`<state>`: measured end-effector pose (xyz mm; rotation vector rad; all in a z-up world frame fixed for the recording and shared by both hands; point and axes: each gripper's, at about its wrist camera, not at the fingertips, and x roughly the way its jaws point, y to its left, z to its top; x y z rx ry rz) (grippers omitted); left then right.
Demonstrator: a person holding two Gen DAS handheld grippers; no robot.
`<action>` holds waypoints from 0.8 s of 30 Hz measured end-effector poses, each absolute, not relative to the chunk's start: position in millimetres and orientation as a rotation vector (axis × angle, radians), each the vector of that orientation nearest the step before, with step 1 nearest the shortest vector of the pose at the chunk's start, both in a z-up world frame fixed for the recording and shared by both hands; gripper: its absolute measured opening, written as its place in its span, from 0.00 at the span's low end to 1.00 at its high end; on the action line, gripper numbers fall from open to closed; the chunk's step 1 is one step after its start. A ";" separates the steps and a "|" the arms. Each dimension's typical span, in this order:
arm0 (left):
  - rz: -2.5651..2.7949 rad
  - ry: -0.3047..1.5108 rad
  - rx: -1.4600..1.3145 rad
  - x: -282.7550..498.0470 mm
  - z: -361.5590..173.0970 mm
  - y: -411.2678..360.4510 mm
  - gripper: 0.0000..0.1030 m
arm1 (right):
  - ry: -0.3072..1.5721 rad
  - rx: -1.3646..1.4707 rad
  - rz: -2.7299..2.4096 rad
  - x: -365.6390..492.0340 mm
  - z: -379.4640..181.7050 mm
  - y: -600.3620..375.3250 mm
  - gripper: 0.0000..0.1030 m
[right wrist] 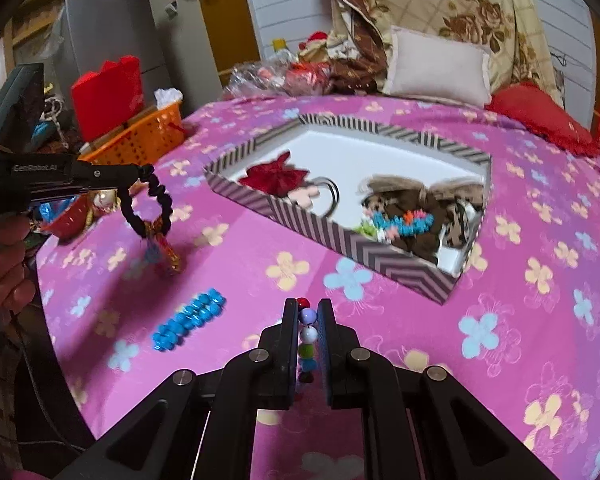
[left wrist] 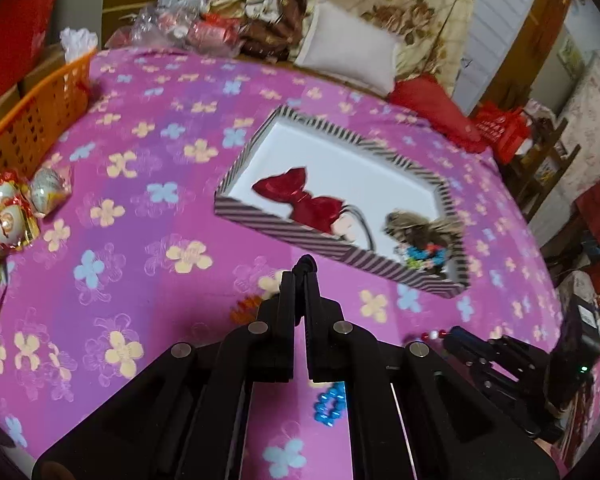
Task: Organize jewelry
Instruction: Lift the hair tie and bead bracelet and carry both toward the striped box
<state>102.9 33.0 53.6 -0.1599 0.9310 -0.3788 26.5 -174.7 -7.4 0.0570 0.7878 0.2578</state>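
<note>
A striped box with a white inside lies on the pink flowered bed cover. It holds a red bow, a brown furry bow and a blue beaded piece. My left gripper is shut on a black hair tie, which hangs above the cover left of the box with a colourful charm on it. My right gripper is shut on a string of coloured beads. A blue bead bracelet lies loose on the cover.
An orange basket stands at the bed's left edge. Foil-wrapped trinkets lie near it. A white pillow, a red cushion and plastic-wrapped clutter lie beyond the box.
</note>
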 end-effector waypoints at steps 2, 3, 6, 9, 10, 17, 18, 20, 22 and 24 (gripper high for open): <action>-0.403 0.914 -0.184 94.4 64.2 36.6 0.03 | 0.774 0.055 0.262 24.2 -1.3 -173.1 0.08; -0.415 0.902 -0.192 90.2 69.6 37.0 0.03 | 0.770 0.057 0.264 23.3 0.8 -172.6 0.08; -0.436 0.880 -0.206 80.9 80.2 37.6 0.03 | 0.762 0.062 0.270 20.4 5.3 -172.0 0.08; -0.458 0.865 -0.214 73.2 88.9 37.0 0.03 | 0.755 0.060 0.274 17.1 8.8 -171.4 0.08; -0.455 0.855 -0.207 71.0 91.3 36.6 0.03 | 0.753 0.062 0.276 15.9 10.0 -171.5 0.08; -0.451 0.868 -0.204 60.6 94.9 31.8 0.03 | 0.733 0.068 0.286 10.8 20.0 -173.6 0.08; -0.448 0.866 -0.198 59.0 95.8 30.4 0.03 | 0.731 0.069 0.289 10.7 21.3 -173.8 0.08; -0.442 0.865 -0.187 57.4 97.1 28.2 0.03 | 0.727 0.074 0.294 10.5 24.4 -174.2 0.08; -0.440 0.868 -0.189 58.9 97.7 27.4 0.03 | 0.726 0.086 0.302 11.4 26.4 -175.5 0.08; -0.441 0.864 -0.187 58.1 98.0 26.4 0.03 | 0.724 0.095 0.307 11.7 29.2 -176.8 0.08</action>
